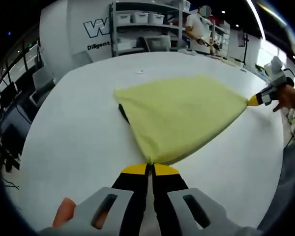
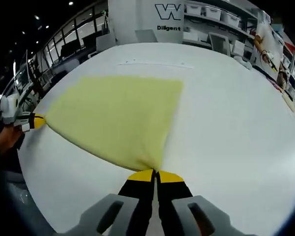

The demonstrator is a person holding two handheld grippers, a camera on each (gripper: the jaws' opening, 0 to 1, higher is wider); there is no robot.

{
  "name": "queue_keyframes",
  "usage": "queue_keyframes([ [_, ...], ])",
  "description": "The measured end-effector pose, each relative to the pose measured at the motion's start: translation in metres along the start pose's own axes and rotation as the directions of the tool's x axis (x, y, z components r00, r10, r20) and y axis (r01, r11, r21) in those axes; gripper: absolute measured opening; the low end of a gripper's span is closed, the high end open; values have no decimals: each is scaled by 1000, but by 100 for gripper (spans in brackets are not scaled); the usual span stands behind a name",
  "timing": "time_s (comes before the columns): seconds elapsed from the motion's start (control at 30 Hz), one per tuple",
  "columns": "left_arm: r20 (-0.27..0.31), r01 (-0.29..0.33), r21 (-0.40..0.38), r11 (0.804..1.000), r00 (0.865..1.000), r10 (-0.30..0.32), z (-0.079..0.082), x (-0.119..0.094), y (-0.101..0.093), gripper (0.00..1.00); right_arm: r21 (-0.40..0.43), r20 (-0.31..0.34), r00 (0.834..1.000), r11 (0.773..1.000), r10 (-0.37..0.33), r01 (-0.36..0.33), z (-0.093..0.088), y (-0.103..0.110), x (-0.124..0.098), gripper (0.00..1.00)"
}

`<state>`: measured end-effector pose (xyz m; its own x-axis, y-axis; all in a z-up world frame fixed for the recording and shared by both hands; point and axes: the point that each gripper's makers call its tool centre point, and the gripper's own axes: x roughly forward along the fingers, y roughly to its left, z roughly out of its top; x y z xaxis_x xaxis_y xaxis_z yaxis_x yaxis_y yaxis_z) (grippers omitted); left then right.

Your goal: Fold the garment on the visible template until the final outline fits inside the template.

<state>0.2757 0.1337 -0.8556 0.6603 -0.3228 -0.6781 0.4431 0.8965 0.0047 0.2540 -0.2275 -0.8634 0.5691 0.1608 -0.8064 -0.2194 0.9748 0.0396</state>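
A pale yellow garment (image 1: pixel 179 115) lies stretched over the white table (image 1: pixel 78 142). In the left gripper view my left gripper (image 1: pixel 150 168) is shut on the near corner of the cloth. My right gripper (image 1: pixel 255 101) pinches the far right corner, with a hand behind it. In the right gripper view the garment (image 2: pixel 118 118) fans out from my right gripper (image 2: pixel 155 173), which is shut on its near corner. My left gripper (image 2: pixel 35 121) holds the far left corner. A short dark strip (image 1: pixel 123 113) shows at the cloth's left edge.
Shelves with white bins (image 1: pixel 142 19) and a person (image 1: pixel 199 27) stand beyond the table's far edge. Faint marks (image 2: pixel 152 64) run across the table behind the garment. Bare table (image 2: pixel 236 123) extends to the right of the cloth.
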Motion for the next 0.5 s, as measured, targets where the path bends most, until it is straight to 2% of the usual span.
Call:
queue_keyframes([
  [0.27,-22,10,-14,1000,1000,-11,-8,-10,-7,2,-11,-60,998,1000,-1,1,-14,4,-8,0],
  [0.4,-28,15,3,1000,1000,-14,-13,-11,-9,2,-5,-73,997,1000,-2,1,-16,3,-10,0],
  [0.5,-16,19,-29,999,1000,-19,-13,-10,-7,2,5,-93,996,1000,6,-6,-21,5,-9,0],
])
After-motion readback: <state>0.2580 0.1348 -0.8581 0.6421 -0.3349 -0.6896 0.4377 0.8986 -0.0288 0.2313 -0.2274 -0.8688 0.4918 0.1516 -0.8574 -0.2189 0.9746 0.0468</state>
